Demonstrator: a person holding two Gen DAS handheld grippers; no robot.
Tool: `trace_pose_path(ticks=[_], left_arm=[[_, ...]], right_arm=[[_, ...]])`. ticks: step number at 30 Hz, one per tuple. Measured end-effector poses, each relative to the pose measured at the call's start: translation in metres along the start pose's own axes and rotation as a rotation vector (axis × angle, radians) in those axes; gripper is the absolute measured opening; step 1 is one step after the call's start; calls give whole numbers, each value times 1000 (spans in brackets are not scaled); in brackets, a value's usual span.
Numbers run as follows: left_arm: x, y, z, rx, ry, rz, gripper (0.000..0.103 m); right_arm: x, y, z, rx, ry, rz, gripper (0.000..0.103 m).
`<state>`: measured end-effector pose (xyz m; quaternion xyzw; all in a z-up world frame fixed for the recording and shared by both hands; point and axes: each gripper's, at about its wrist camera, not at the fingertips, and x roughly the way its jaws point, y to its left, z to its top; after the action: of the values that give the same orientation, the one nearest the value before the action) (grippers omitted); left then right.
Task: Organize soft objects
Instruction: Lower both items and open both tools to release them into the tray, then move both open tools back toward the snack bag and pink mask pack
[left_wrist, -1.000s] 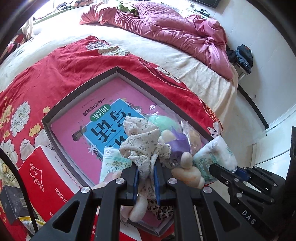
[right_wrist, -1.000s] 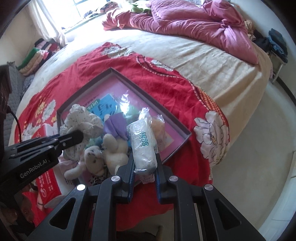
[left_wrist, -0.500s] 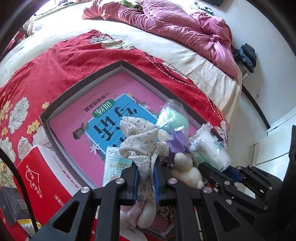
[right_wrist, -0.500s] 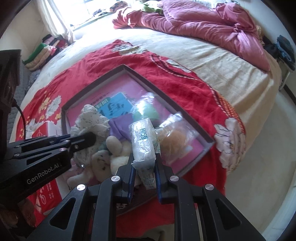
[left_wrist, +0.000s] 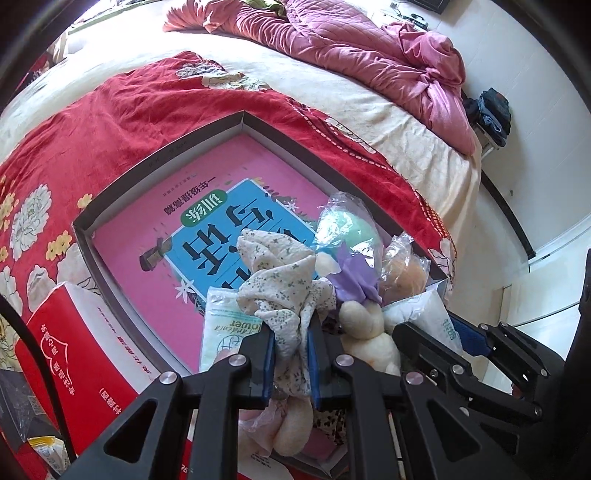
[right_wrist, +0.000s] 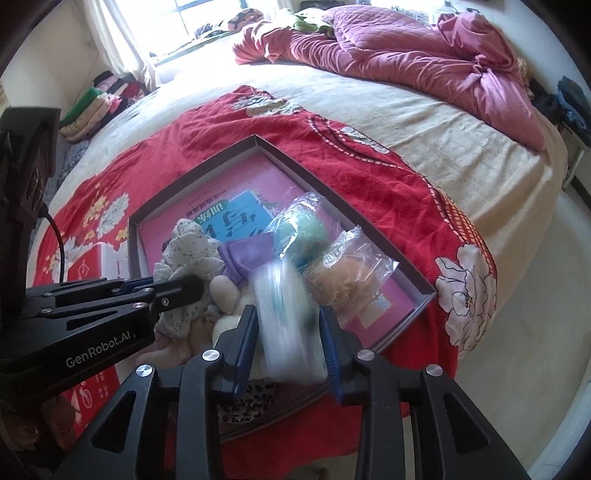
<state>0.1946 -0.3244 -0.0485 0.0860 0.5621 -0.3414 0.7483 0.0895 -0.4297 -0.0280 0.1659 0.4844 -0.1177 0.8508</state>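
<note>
Sorting seemed about half done at this moment. A shallow grey box (right_wrist: 325, 184) lay on the red floral blanket (right_wrist: 369, 162) on the bed (right_wrist: 443, 122), a pink workbook (left_wrist: 159, 206) flat on its floor, and several soft things were gathered at its near end: a green ball in plastic wrap (right_wrist: 303, 230), a tan puff in a clear bag (right_wrist: 347, 273), a purple cloth (right_wrist: 247, 254) and a cream plush toy (left_wrist: 365, 325).

The left gripper (left_wrist: 290, 350) had its fingers (left_wrist: 264, 354) pressed onto a floral fabric bundle (left_wrist: 280, 280), held up over the near end of the box. The right gripper (right_wrist: 288, 339) had its fingers (right_wrist: 243, 339) spread, with a white tissue pack (right_wrist: 284, 310) between them over the box's near edge; judging by the blur, the pack was loose and dropping, not gripped. A second pale packet (left_wrist: 225, 332) lay just beside the bundle.

What looked left was setting the bundle down and tidying the heap, which sat bunched in one corner with most of the box floor bare.

The tissue pack was smeared by motion, so its resting spot could not be told. The lower part of the plush toy and the box's near rim were hidden behind the grippers, and a leopard-print scrap (right_wrist: 243, 402) below the fingers could not be identified. A red carton (left_wrist: 66, 354) at the left was partly covered.
</note>
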Motion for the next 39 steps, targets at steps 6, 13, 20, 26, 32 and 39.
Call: trace_pose_path(ticks=[6, 13, 20, 26, 32, 39], left_arm=[[0, -1, 0, 8, 1, 9, 16], [-1, -3, -1, 13, 2, 16, 19], [-4, -3, -4, 17, -2, 24, 33], [-8, -3, -6, 18, -4, 42, 53], [-12, -1, -9, 15, -1, 47, 55], [-19, -2, -13, 17, -10, 53, 60]], right_arm=[[-5, 2, 0, -4, -8, 1, 36], [-10, 0, 2, 2, -15, 6, 37], [-15, -4, 3, 19, -25, 13, 41], [-25, -8, 6, 30, -49, 12, 45], [-36, -17, 9, 55, -71, 3, 46], [-46, -20, 10, 72, -92, 16, 57]])
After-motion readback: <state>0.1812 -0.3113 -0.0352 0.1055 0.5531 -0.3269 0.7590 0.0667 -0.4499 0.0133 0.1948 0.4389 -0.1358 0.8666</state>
